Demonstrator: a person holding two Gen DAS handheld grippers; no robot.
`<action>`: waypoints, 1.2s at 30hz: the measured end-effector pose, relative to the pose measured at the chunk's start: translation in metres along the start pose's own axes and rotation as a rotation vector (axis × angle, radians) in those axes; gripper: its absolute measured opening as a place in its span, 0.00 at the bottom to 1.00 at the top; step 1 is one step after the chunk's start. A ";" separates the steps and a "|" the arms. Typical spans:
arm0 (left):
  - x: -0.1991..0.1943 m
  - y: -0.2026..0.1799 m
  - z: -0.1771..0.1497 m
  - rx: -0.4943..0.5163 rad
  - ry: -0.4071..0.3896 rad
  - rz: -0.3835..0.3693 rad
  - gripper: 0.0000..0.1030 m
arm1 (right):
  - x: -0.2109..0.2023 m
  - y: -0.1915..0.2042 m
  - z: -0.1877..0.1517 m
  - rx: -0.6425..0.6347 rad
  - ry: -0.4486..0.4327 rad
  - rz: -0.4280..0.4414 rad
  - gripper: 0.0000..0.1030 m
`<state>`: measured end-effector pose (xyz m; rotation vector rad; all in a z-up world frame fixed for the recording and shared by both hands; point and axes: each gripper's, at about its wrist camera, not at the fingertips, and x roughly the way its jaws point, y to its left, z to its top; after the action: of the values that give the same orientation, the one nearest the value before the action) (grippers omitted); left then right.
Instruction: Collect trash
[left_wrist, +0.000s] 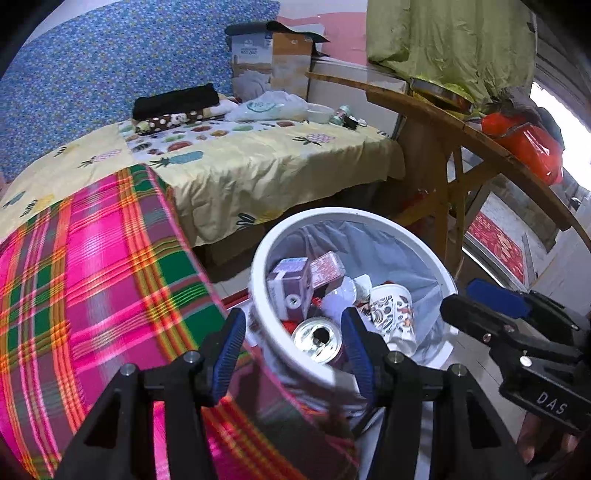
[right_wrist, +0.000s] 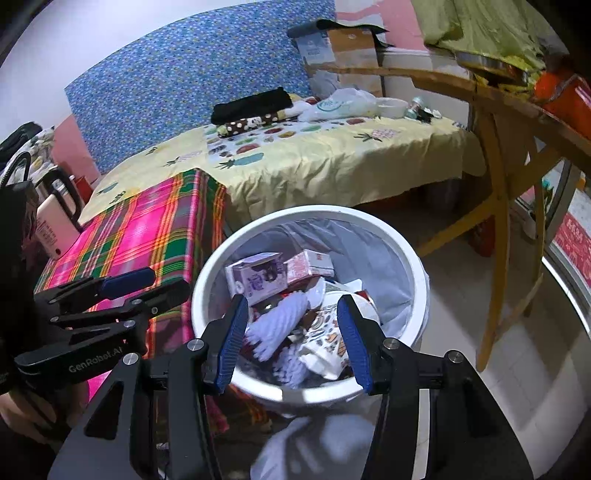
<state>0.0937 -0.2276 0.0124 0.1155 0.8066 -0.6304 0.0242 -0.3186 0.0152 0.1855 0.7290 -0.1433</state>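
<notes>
A white trash bin (left_wrist: 439, 269) lined with a pale bag is seen standing on the floor, just beside the corner of a bed covered by a pink and green plaid cloth (left_wrist: 85, 280); inside the bin a silver drink can (left_wrist: 317, 338) lies with its opened top facing up, near the front wall; a purple carton (left_wrist: 288, 286) and a red-white small box (left_wrist: 327, 267) are leaned at the back, and a patterned paper cup (left_wrist: 393, 317) lies tilted to the right of the can; crumpled white paper (right_wrist: 280, 325) is seen among them.

The left gripper (left_wrist: 293, 354) is held above the near rim of the bin, its jaws spread apart, with nothing grasped; in its view the can appears between the two blue pads, but lower, inside the bin. The right gripper (right_wrist: 291, 339) is also released and empty, hanging over the mouth of the bin; the white paper and the paper cup are framed between its fingers, below them.

Further away, a yellow sheet with fruit print (left_wrist: 258, 166) covers the bed; a wooden table (left_wrist: 436, 110) stands to the right of the bin.
</notes>
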 end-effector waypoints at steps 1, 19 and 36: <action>-0.005 0.002 -0.003 -0.004 -0.005 0.009 0.54 | -0.003 0.004 -0.001 -0.009 -0.006 0.003 0.50; -0.075 0.035 -0.077 -0.096 -0.055 0.120 0.54 | -0.041 0.046 -0.034 -0.130 -0.043 0.066 0.50; -0.092 0.036 -0.096 -0.124 -0.066 0.171 0.54 | -0.045 0.054 -0.046 -0.134 -0.030 0.072 0.50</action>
<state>0.0049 -0.1219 0.0055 0.0493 0.7609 -0.4201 -0.0278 -0.2528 0.0185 0.0816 0.6987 -0.0288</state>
